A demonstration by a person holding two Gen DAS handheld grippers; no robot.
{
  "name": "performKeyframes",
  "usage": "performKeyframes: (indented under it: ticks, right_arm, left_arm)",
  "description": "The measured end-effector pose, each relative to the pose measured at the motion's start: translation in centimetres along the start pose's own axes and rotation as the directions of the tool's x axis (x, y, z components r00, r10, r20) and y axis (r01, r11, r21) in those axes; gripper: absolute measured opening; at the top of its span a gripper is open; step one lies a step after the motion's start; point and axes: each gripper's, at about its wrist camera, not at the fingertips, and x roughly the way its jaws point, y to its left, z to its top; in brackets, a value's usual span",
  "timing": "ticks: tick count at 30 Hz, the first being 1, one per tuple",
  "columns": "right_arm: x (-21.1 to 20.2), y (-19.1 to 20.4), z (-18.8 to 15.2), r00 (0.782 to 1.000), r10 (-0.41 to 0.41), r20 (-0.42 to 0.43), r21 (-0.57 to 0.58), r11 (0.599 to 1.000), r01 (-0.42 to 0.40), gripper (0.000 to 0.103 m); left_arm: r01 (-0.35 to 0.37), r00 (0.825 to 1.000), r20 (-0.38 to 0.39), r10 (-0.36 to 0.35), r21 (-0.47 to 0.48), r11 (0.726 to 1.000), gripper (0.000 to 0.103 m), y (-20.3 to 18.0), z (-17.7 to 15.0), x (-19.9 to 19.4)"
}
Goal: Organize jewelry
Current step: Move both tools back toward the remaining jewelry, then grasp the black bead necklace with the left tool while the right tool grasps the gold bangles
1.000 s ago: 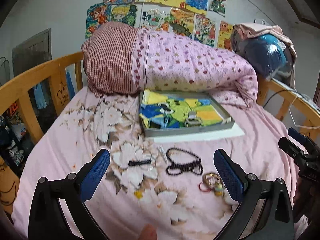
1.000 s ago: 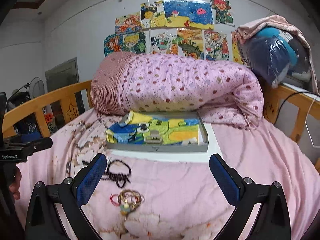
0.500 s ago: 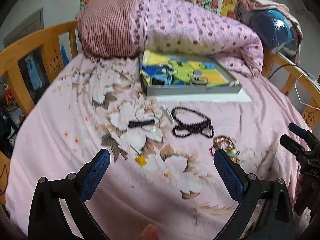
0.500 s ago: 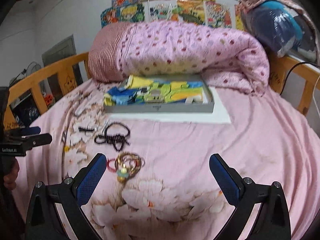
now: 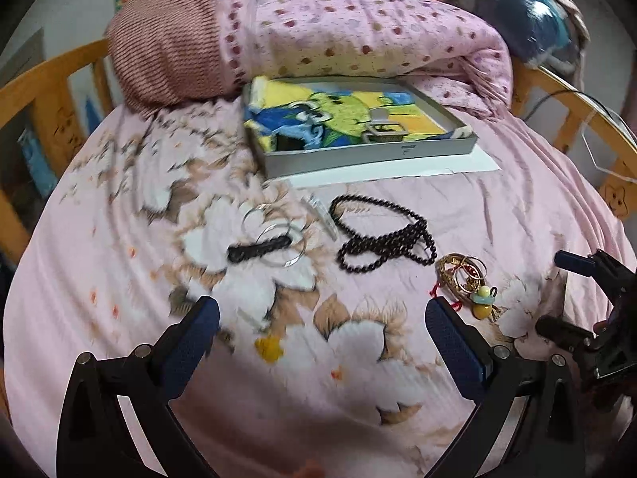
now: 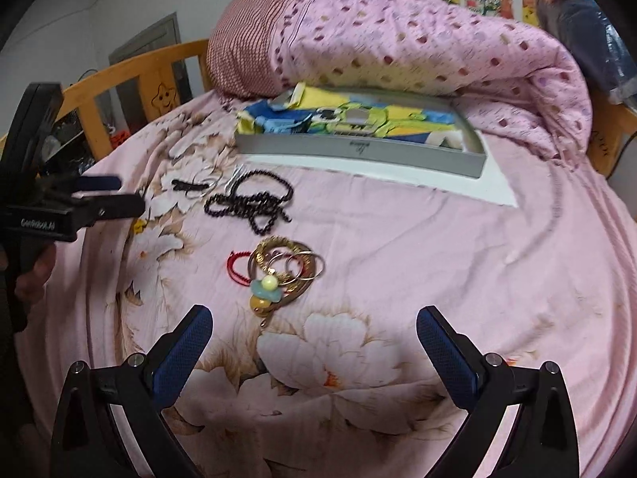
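Observation:
Jewelry lies on a pink floral bedsheet. A black bead necklace (image 5: 384,235) (image 6: 253,201) is in the middle. Silver hoops with a black hair clip (image 5: 260,247) (image 6: 193,185) lie to its left. A gold bangle cluster with a red string and yellow-blue charm (image 5: 466,279) (image 6: 284,269) lies to its right. A grey tray (image 5: 370,153) (image 6: 358,153) lined with colourful cloth stands behind. My left gripper (image 5: 320,320) is open and empty, short of the hoops. My right gripper (image 6: 314,330) is open and empty, just short of the gold cluster.
A rolled pink quilt (image 5: 318,28) lies behind the tray. A white sheet (image 5: 398,175) sticks out under the tray. Wooden bed rails (image 5: 47,79) run along both sides. The right gripper shows at the right edge of the left wrist view (image 5: 589,298).
Both grippers have tilted down and moved forward over the bed, so the jewelry now sits nearer and lower in both views. Both stay open and empty.

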Motion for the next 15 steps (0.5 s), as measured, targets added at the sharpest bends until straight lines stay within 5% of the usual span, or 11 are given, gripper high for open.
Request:
performKeyframes:
  ticks: [2, 8, 13, 15]
  right_arm:
    - [0.5, 0.1, 0.0, 1.000, 0.018, -0.015, -0.003, 1.000, -0.018, 0.101]
    - [2.1, 0.1, 0.3, 0.995, 0.068, -0.066, 0.000, 0.998, -0.068, 0.072]
    - [3.2, 0.2, 0.1, 0.989, 0.100, -0.106, 0.000, 0.995, -0.101, 0.051]
    - [3.5, 0.1, 0.1, 0.988, 0.105, -0.115, 0.007, 0.994, -0.105, 0.049]
  left_arm:
    - [0.027, 1.000, 0.009, -0.027, 0.056, 0.998, 0.101, -0.2, 0.6, 0.7]
    - [0.103, 0.994, 0.020, -0.112, 0.250, 0.963, 0.101, -1.4, 2.3, 2.5]
    - [0.156, 0.987, -0.025, -0.157, 0.317, 0.936, 0.088, -1.9, 2.8, 5.1]
    - [0.179, 0.984, -0.046, -0.174, 0.317, 0.931, 0.078, -1.9, 3.0, 6.0]
